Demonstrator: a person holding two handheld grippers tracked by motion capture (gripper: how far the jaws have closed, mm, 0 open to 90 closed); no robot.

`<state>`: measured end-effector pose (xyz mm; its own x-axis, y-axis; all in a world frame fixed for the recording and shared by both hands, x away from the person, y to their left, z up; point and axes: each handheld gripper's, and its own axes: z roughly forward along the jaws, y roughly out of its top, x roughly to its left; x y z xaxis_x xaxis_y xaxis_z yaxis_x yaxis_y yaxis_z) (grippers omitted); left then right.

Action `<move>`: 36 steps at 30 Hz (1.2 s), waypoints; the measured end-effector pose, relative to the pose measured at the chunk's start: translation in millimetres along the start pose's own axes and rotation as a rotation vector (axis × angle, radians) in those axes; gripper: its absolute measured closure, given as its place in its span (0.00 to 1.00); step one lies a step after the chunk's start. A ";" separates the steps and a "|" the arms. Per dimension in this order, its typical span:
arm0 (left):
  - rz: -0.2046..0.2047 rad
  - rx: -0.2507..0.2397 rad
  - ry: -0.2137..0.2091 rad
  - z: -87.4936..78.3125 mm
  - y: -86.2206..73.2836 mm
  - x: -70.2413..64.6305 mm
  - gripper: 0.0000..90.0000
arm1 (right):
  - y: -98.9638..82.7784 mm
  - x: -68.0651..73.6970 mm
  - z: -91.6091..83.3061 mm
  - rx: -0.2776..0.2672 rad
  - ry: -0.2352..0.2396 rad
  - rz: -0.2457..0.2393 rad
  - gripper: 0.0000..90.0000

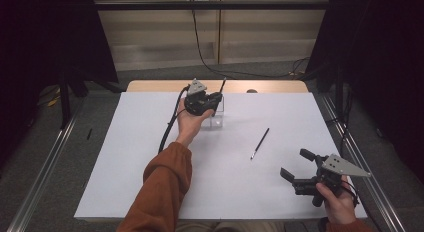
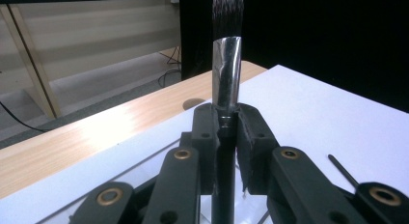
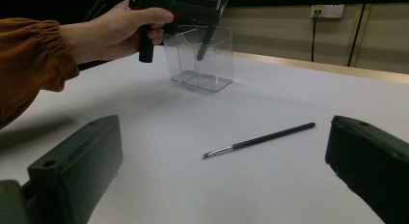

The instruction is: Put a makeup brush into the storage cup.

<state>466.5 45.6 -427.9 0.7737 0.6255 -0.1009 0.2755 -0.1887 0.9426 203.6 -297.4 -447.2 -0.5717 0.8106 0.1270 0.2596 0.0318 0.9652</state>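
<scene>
Big brush held over the clear box

The left gripper (image 1: 216, 99) jaws squeeze the big brush (image 2: 225, 79), handle down in the clear box (image 3: 200, 60). The right gripper (image 1: 295, 167) jaws gape wide near a thin brush (image 1: 260, 143) on the desk (image 1: 150, 157).

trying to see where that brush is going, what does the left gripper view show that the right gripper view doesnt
Left gripper view alone: the bristle tip and silver ferrule of the thick brush, clamped upright in the left gripper.

Right gripper view alone: the clear box with the brush's lower end inside it, the hand on that gripper, and the right gripper standing open.

Both: the white table and the thin brush lying on it.
</scene>
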 end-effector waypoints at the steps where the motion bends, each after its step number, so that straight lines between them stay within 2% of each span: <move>1: 0.003 0.002 -0.002 -0.3 -0.7 0.3 0.88 | 0.0 0.0 -0.1 -0.001 -0.001 0.000 0.00; 14: 0.006 0.042 0.002 -2.3 -3.6 0.5 0.88 | 0.0 0.1 0.1 0.000 0.002 -0.002 0.00; 19: -0.017 0.052 0.011 -2.6 -5.8 3.6 0.88 | 0.1 0.1 0.0 0.000 0.002 -0.002 0.00; 22: -0.015 0.054 0.003 -4.1 -5.8 2.8 0.87 | 0.0 -0.1 -0.1 0.000 0.002 -0.001 0.00; 25: -0.033 0.051 -0.002 -6.0 -5.0 4.8 0.86 | 0.0 -0.1 0.3 0.000 0.001 -0.001 0.00; 29: -0.039 0.047 0.002 -8.5 -4.4 6.5 0.79 | 0.0 0.1 0.1 0.000 0.001 -0.002 0.00; 31: -0.057 0.045 0.001 -10.0 -3.7 6.3 0.74 | 0.0 0.0 0.3 0.000 0.000 -0.001 0.00; 34: -0.056 0.035 0.005 -11.7 -2.3 6.1 0.69 | 0.1 0.1 0.2 0.002 0.002 -0.003 0.00; 36: -0.049 0.033 -0.008 -13.0 -1.5 5.6 0.69 | 0.1 0.1 0.3 0.000 0.000 -0.001 0.00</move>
<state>463.0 59.3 -425.7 0.7632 0.6287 -0.1491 0.3319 -0.1834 0.9253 203.8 -297.1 -447.1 -0.5719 0.8105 0.1266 0.2593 0.0322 0.9653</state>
